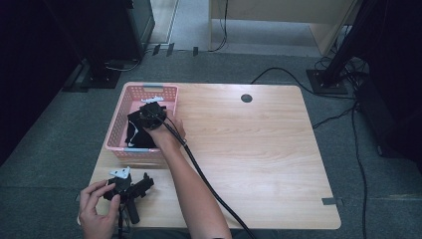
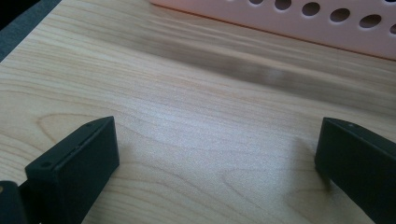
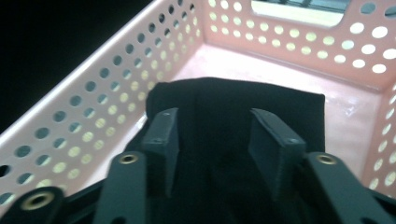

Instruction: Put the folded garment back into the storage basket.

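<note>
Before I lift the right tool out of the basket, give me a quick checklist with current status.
1. Folded black cloth inside the pink perforated plastic basket: ok.
2. Right tool jaws parted around the cloth: ok.
3. Cloth fully free of the jaws: cannot tell; it lies between them.
4. Basket fully on the light wooden table: ok, near its left edge.
5. Left tool open, nothing between its jaws, resting on the table near the basket: ok.
6. Right tool's black cable clear of the basket rim: cannot tell.
</note>
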`<state>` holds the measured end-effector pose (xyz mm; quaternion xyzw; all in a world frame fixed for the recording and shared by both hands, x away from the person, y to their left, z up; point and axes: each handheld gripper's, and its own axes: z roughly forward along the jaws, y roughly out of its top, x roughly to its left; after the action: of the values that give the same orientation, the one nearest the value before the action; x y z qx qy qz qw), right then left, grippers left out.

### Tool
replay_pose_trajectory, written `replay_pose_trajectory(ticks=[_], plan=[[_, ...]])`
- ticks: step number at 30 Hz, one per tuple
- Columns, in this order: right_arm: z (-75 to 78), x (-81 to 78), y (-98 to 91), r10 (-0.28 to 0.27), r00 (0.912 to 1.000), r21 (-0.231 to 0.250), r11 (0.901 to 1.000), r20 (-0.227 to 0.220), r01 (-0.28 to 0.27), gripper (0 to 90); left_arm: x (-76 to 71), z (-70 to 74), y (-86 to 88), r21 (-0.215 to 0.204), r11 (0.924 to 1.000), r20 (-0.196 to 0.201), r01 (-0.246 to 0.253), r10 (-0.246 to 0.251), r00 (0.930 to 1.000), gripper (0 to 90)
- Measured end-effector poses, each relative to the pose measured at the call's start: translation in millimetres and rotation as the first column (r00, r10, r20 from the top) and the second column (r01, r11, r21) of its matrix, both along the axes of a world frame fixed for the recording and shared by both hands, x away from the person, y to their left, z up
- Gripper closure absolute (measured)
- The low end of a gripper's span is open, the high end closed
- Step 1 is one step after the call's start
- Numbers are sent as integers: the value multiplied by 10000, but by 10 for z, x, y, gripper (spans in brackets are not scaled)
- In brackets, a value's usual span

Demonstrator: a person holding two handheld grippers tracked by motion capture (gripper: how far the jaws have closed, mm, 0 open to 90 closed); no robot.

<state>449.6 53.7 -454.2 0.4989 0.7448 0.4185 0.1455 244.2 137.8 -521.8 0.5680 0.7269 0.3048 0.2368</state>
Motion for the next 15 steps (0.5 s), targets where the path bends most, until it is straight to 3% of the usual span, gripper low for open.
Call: replay_pose_trajectory(ticks=[3,5,9,15], plan=[[50,-18,-57,102,9999,686,9976,52,-105,476,1,-1,-1,-12,10000,13,-10,10,10000,0],[96,-43,-91,191,9991,1080,9939,369,-229,401,1,-1,0,-1,10000,17,-8,8,10000,0],[185,-104,-135,305,9943,1216,9917,1021,-429,293,0,0,-1,-8,10000,0,-8,8,10000,0],[270,-169,-228,514,9915,1508,9861,1193,-693,221,1,0,-1,-7,10000,3,-10,10,10000,0]])
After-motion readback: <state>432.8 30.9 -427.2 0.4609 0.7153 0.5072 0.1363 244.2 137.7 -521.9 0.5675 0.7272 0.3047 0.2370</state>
